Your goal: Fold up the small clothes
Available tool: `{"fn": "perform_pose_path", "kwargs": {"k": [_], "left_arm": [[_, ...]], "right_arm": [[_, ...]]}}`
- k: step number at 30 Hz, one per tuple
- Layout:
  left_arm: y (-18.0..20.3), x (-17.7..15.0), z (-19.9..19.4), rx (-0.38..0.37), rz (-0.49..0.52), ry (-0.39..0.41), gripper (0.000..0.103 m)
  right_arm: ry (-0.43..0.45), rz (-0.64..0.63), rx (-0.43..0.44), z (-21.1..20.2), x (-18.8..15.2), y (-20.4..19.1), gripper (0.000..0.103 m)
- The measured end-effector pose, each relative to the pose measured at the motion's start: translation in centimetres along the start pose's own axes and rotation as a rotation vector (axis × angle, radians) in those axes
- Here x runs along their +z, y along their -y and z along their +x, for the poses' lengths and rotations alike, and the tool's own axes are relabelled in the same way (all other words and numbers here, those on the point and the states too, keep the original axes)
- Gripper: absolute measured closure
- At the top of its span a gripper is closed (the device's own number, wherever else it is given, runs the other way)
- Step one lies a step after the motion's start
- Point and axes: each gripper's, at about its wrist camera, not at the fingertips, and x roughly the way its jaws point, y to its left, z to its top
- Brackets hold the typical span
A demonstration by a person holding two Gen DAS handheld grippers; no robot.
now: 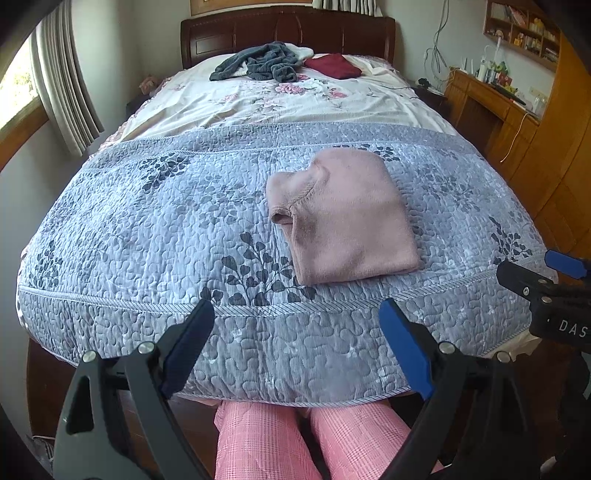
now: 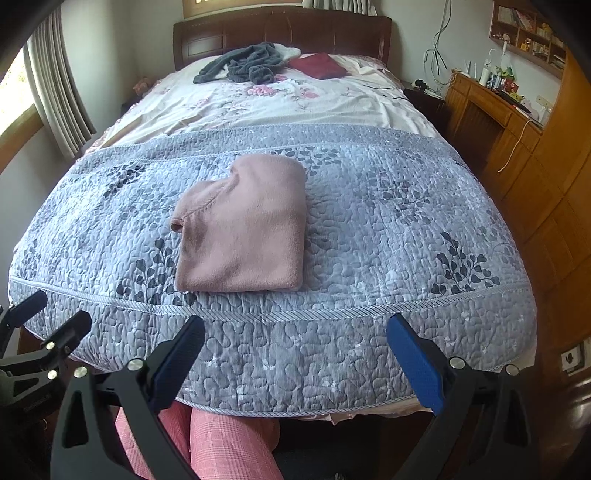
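Pink garment point(image 1: 343, 218) lies folded on the grey quilt point(image 1: 147, 229). Left claw point(image 1: 297, 332) and right claw point(image 2: 295, 347) hang wide open, empty, at the bed's foot.

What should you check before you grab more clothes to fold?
1. Pink garment folded and lying flat on the quilt: ok.
2. Left gripper open and holding nothing: ok.
3. Right gripper open and holding nothing: ok.
4. Both grippers apart from the pink garment, back at the foot of the bed: ok.
5. More clothes waiting: ok, a grey garment lies crumpled near the headboard, with a dark red item beside it.
6. Grey garment within reach from here: cannot tell; it lies at the far end of the bed.
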Motion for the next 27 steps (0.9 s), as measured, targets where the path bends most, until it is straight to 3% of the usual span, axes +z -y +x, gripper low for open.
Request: {"fn": "perform_pose_path", "kwargs": {"k": [11,27], "left_arm": [[0.2,0.2,1.3,0.01,0.005,-0.022,0.013],[0.8,0.4,1.4,0.012,0.021,-0.02,0.013]], "right_arm": [[-0.017,0.019,0.028,1.6,0.1,0.1,0.004],[-0.027,0.035,-0.004,1.9,0.5,0.9,0.004]]}}
